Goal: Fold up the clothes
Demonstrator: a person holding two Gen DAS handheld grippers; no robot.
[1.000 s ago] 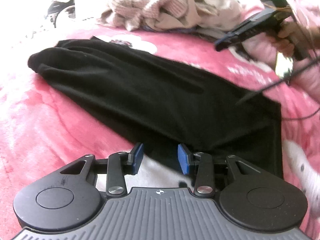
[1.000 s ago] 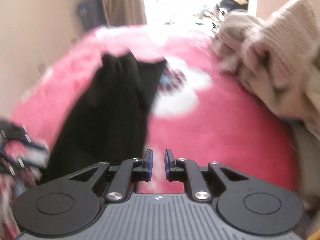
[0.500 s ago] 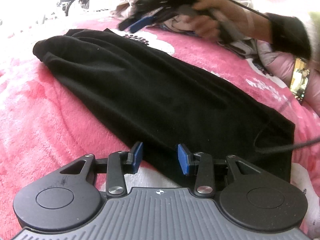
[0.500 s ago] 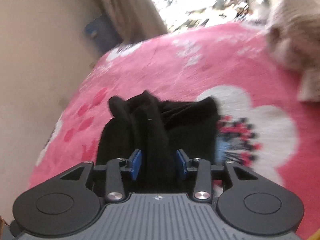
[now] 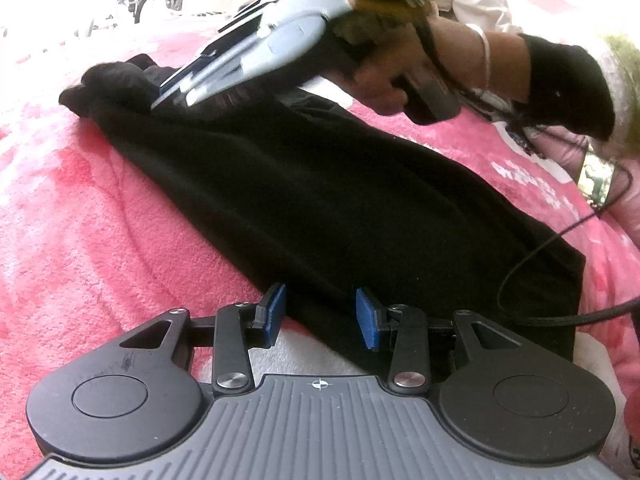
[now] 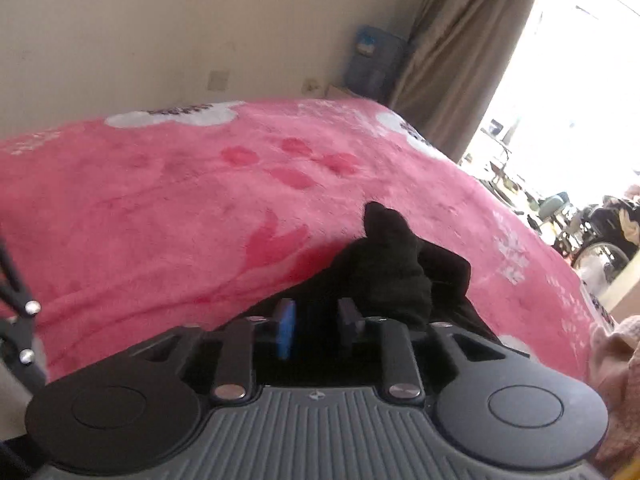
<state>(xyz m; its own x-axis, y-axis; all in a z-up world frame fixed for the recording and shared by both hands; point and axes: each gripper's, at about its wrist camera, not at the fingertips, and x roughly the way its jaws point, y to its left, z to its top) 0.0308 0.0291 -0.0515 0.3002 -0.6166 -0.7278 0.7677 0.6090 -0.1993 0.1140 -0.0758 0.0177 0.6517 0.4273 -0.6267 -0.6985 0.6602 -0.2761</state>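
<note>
A black garment point(image 5: 328, 184) is being spread lengthwise on a pink floral blanket point(image 5: 80, 208), beside a beige wall point(image 6: 160, 32) and curtain point(image 6: 460, 48). The left gripper point(image 5: 320, 312) is being held partly open over its near edge; the right gripper point(image 6: 314, 322), also parted, is being poised at its bunched far end.

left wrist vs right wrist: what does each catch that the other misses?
Left wrist only: the black garment's full length, the person's hand holding the right claw at its far bunched end, and the left claw, open over the near edge.

Right wrist only: wall, curtain, blue container.

Both: garment, pink blanket, right claw.
</note>
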